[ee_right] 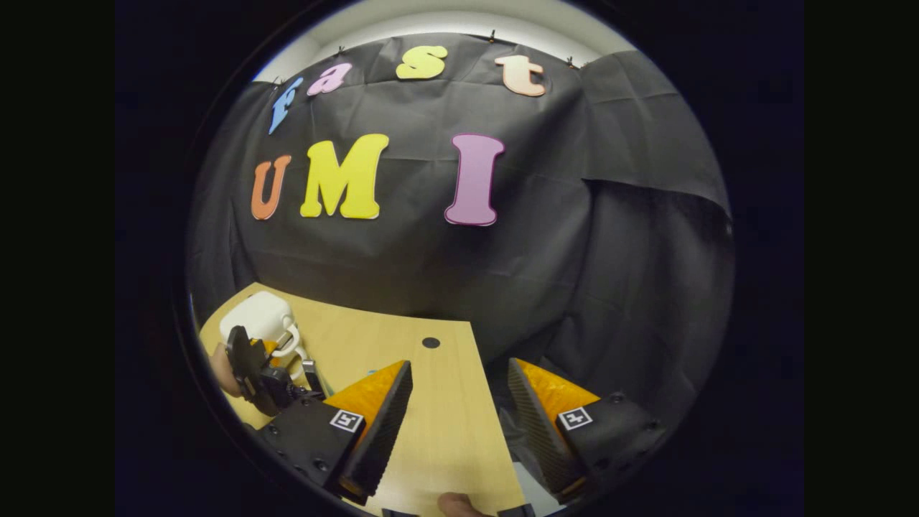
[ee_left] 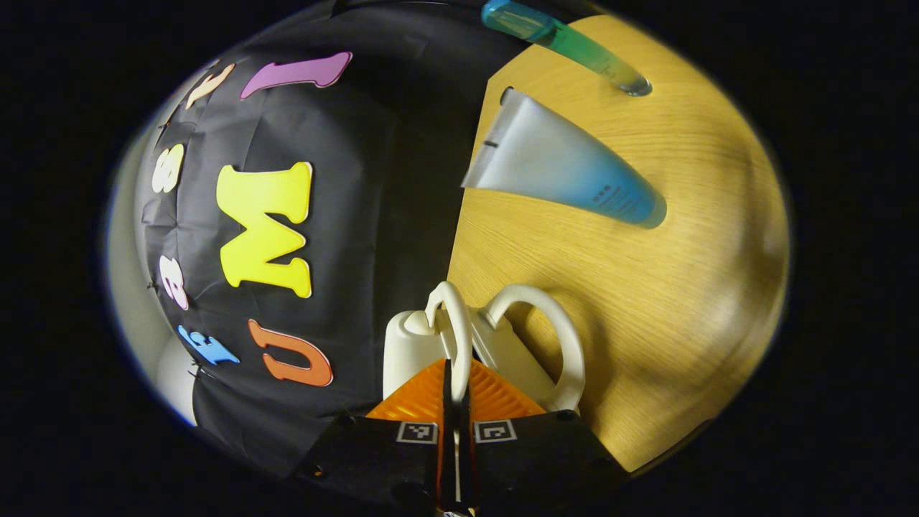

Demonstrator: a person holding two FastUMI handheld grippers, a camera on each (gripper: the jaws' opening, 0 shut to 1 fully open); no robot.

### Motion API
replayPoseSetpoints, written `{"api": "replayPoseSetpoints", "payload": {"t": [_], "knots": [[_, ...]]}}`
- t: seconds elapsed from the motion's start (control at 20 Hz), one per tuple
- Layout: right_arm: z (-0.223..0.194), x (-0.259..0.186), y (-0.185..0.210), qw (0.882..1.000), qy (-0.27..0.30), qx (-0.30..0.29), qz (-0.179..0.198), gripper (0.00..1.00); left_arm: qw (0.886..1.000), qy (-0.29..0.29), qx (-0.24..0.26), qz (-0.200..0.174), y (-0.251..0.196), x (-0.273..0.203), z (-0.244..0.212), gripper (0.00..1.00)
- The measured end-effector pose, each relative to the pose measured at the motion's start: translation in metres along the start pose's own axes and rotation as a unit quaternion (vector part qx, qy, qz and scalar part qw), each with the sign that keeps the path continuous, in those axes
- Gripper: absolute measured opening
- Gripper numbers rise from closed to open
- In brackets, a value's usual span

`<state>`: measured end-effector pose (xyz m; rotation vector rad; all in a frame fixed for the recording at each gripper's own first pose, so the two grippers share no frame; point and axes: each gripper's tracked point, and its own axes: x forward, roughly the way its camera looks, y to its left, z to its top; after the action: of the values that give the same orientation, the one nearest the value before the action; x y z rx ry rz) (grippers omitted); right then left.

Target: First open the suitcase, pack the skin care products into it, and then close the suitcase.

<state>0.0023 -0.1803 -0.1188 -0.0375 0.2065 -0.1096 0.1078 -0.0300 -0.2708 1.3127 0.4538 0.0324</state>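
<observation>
A small white suitcase [ee_left: 411,348] with two loop handles stands at the table's edge. My left gripper [ee_left: 454,373] is shut on the nearer handle [ee_left: 454,323]; the other handle [ee_left: 556,337] hangs free beside it. Farther along the table lie a white-to-blue tube [ee_left: 567,172] and a clear teal-green tube [ee_left: 567,39], both apart from the suitcase. In the right gripper view the suitcase [ee_right: 258,316] sits at the far left with the left gripper [ee_right: 262,377] and a hand on it. My right gripper [ee_right: 459,424] is open over the table's right edge with nothing between its fingers.
The wooden table [ee_left: 646,323] has bare surface between the suitcase and the tubes. A small dark hole [ee_right: 431,342] sits near its back edge. The black cloth wall [ee_right: 431,251] hangs close behind and to the right of the table.
</observation>
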Motion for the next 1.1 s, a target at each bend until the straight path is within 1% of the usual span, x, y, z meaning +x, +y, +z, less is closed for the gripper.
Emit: {"api": "replayPoseSetpoints", "payload": {"t": [0.1,0.25,0.3,0.35,0.4,0.45,0.5,0.65,0.75,0.85,0.95,1.1], "knots": [[0.001,0.0,0.015,1.0,0.0,-0.002,0.0,0.8,0.999,-0.011,-0.033,-0.023,0.015,-0.007,-0.003,0.04],[0.011,-0.001,0.033,1.0,-0.007,-0.013,-0.005,0.79,0.995,-0.023,-0.086,-0.035,0.057,-0.017,-0.013,0.03],[0.014,-0.002,0.04,1.0,-0.009,-0.013,-0.008,0.79,0.992,-0.027,-0.113,-0.043,0.071,-0.02,-0.019,0.04],[0.018,-0.004,0.049,1.0,-0.011,-0.012,-0.007,0.8,0.988,-0.034,-0.139,-0.059,0.083,-0.021,-0.024,0.04],[0.02,-0.005,0.06,1.0,-0.012,-0.011,-0.004,0.8,0.982,-0.038,-0.166,-0.081,0.093,-0.02,-0.028,0.03],[0.02,-0.006,0.071,1.0,-0.012,-0.012,-0.001,0.8,0.976,-0.041,-0.193,-0.095,0.106,-0.021,-0.035,0.04],[0.02,-0.007,0.081,1.0,-0.011,-0.015,-0.001,0.8,0.971,-0.044,-0.214,-0.099,0.12,-0.019,-0.043,0.04],[0.021,-0.01,0.113,1.0,-0.006,-0.022,0.008,0.8,0.956,-0.05,-0.271,-0.102,0.165,-0.013,-0.076,0.04],[0.025,-0.013,0.137,0.999,-0.004,-0.028,0.017,0.8,0.945,-0.05,-0.305,-0.105,0.186,-0.007,-0.1,0.03],[0.032,-0.015,0.158,0.999,-0.007,-0.033,0.023,0.8,0.937,-0.045,-0.329,-0.103,0.203,0.001,-0.128,0.03],[0.035,-0.014,0.175,0.999,-0.006,-0.035,0.025,0.8,0.933,-0.036,-0.344,-0.096,0.215,0.011,-0.161,0.03],[0.033,-0.013,0.195,0.999,0.012,-0.027,0.022,0.8,0.936,-0.019,-0.343,-0.079,0.226,0.037,-0.216,0.03]]}}
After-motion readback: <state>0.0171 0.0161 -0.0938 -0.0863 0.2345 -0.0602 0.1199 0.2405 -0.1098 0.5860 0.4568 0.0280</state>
